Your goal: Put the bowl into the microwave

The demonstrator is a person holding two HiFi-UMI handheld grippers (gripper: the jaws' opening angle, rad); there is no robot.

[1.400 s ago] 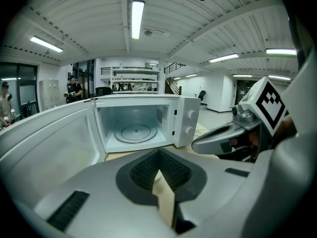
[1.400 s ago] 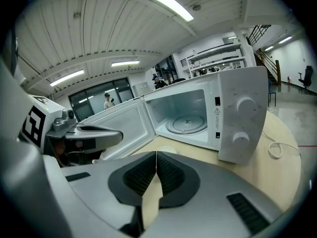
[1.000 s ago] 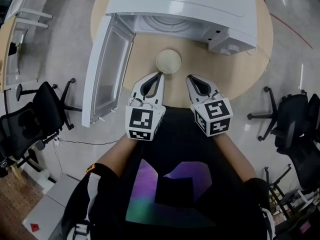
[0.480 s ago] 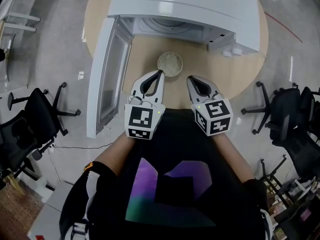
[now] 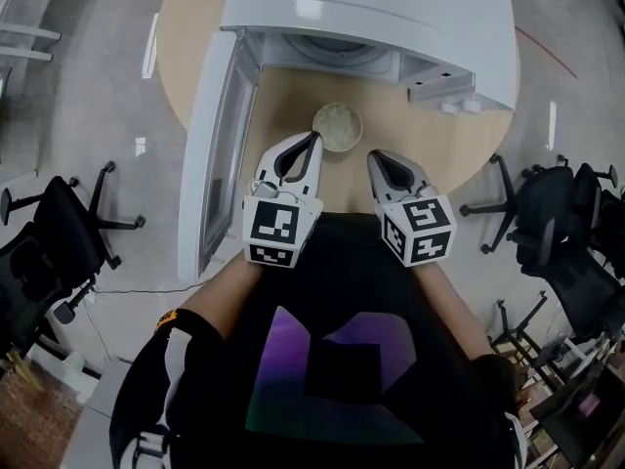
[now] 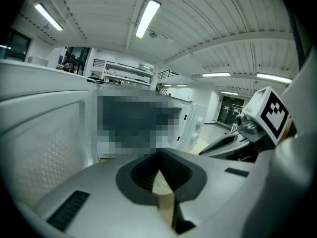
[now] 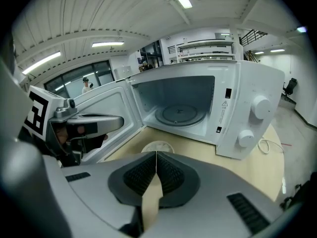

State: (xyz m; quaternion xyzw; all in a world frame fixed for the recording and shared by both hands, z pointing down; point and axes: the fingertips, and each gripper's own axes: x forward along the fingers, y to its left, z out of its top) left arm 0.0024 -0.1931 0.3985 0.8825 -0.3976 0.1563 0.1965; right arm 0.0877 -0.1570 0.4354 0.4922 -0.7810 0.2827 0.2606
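Round wooden table [image 5: 469, 135] bearing a white microwave [image 5: 361, 8], door [image 5: 210, 145] swung wide open. Left gripper [image 5: 314, 140] and right gripper [image 5: 371, 152] side by side, jaws pressed together, empty. Bowl [image 5: 338, 126] on the table before the open cavity, just ahead of both tips.

An open-plan office or lab: rolling office chairs [image 5: 59, 252], strip ceiling lights [image 6: 147, 18], glass partitions [image 7: 89, 81].
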